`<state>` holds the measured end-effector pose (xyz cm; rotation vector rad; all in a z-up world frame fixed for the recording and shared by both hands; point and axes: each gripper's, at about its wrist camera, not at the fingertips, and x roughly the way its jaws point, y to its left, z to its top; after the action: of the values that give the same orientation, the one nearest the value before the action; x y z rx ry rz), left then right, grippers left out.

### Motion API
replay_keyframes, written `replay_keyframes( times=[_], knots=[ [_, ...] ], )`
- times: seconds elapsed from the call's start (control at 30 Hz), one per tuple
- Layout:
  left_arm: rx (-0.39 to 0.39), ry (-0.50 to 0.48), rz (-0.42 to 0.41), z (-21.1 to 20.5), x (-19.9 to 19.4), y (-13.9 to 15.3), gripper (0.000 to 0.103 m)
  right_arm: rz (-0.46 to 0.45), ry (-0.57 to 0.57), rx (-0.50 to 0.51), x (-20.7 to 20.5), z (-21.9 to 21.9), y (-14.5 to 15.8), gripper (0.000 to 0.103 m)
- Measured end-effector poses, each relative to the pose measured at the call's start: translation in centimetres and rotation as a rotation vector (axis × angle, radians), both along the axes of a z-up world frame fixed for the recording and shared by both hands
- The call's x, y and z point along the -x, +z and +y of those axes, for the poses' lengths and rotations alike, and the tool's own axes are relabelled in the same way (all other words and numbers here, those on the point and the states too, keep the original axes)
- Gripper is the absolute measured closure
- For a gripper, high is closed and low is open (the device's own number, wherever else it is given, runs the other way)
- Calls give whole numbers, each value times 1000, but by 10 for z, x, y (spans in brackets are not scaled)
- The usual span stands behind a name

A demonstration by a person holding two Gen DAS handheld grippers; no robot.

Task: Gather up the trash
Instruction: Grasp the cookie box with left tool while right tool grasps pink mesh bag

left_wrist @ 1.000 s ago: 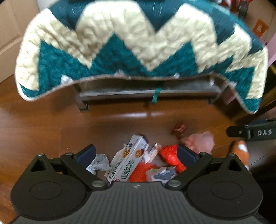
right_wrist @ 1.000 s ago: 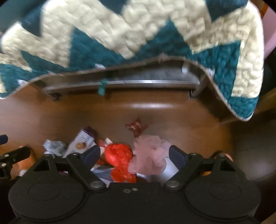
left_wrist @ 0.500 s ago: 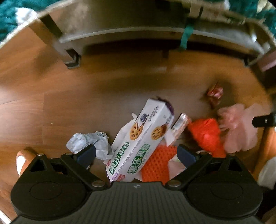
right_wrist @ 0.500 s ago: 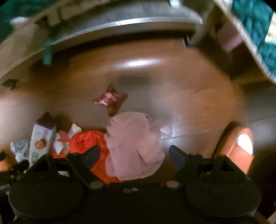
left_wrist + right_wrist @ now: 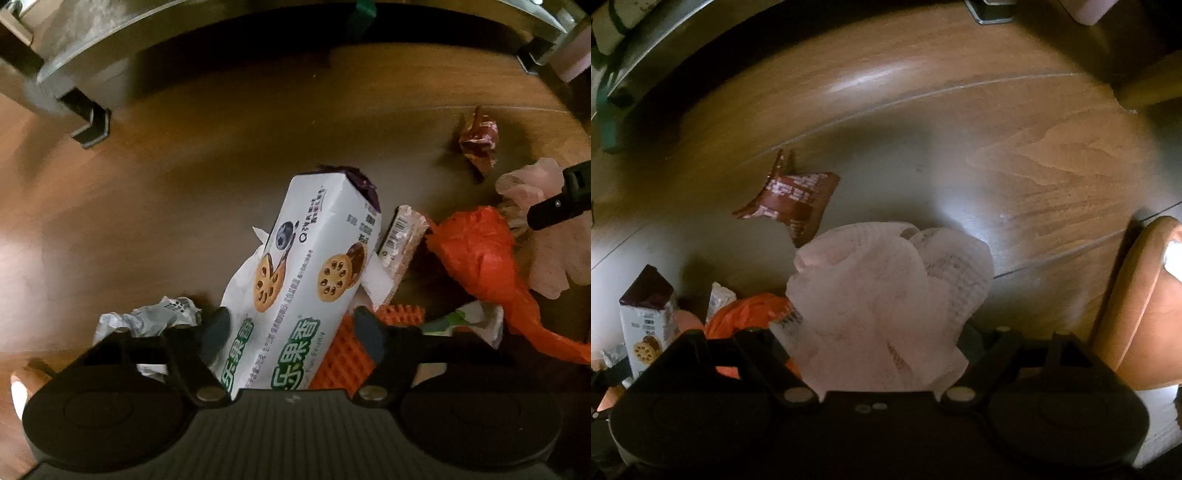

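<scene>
Wooden floor: left gripper closing around biscuit box; right gripper (fingertips hidden) straddles pink mesh.

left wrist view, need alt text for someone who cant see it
The left claw straddles a white cookie box lying on a wooden floor, its jaws just closing around it. Crumpled paper, orange mesh and an orange bag surround it.

Bare wooden floor lies open on the far side of the litter, up to the low metal frame. Near, the biscuit box, orange net and pink mesh crowd together, touching; the red wrapper lies apart.
</scene>
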<state>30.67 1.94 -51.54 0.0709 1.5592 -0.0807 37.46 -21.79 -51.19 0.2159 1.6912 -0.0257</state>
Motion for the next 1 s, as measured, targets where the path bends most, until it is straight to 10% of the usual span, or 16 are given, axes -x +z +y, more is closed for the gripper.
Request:
replay_keyframes(
  times=[0.2, 0.47, 1.0],
  knots=[
    [46, 21, 0, 5, -1, -6, 54, -5, 0, -8, -2, 1, -1, 31],
    [91, 19, -4, 3, -1, 5, 69, -15, 49, 27, 1, 11, 19, 77],
    [112, 108, -131, 6, 1, 127, 72, -226, 69, 8, 28, 13, 164, 82]
  ],
)
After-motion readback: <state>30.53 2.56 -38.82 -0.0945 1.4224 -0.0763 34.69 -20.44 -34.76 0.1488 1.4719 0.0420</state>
